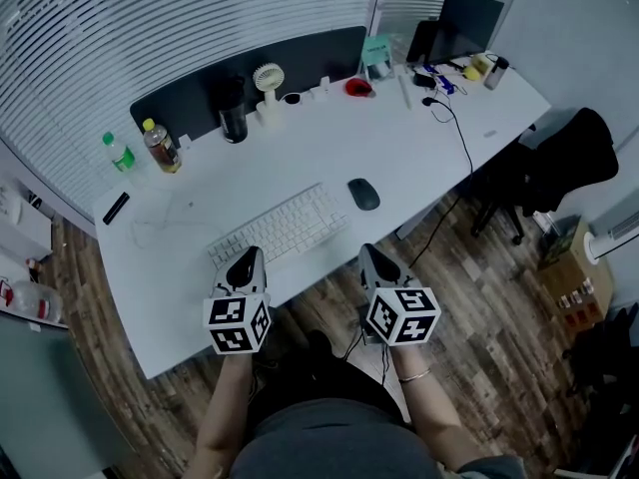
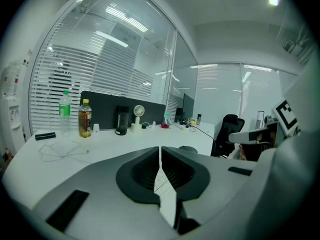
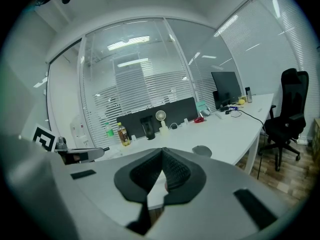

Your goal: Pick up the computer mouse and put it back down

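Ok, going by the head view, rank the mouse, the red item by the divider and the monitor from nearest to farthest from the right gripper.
1. Mouse: just ahead of the right gripper, to the right of the keyboard.
2. Red item: at the back of the desk, against the dark divider.
3. Monitor: at the desk's far right corner.

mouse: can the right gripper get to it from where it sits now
Probably yes: bare desk lies between the right gripper and the mouse, but its jaws are shut and must open first.
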`<state>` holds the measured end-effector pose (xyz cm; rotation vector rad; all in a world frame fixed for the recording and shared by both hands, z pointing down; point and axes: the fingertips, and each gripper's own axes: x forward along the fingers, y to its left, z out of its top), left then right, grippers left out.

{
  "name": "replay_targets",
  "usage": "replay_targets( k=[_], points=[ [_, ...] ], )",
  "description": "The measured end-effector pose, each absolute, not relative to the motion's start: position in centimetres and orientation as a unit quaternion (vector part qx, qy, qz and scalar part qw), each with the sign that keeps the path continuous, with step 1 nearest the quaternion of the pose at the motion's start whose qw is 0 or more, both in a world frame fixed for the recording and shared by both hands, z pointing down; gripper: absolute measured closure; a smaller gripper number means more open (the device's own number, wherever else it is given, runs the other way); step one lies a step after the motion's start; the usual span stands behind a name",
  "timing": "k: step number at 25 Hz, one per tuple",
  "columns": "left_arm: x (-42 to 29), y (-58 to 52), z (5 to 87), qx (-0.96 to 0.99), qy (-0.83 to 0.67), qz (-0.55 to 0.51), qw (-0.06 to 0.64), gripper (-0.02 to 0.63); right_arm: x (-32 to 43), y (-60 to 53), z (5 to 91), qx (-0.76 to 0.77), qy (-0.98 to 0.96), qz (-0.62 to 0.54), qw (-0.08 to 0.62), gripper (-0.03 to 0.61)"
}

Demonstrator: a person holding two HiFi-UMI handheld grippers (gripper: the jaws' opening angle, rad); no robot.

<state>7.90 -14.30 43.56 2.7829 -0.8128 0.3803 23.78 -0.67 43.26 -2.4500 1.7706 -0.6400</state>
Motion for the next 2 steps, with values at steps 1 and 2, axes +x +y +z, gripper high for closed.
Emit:
replay_targets(
  k=[1, 2],
  points=[
    [7.85, -14.31, 43.54, 0.946, -0.276, 0.129, 0.109, 0.581, 23.70, -0.69, 43.17, -0.792, 0.574, -0.206, 0.026, 0.577],
    [7.80, -14.31, 43.51, 0.946, -0.276, 0.129, 0.109, 0.581, 23.61, -0.70, 43.08, -0.791, 0.575, -0.206, 0.026, 0.577]
  ],
)
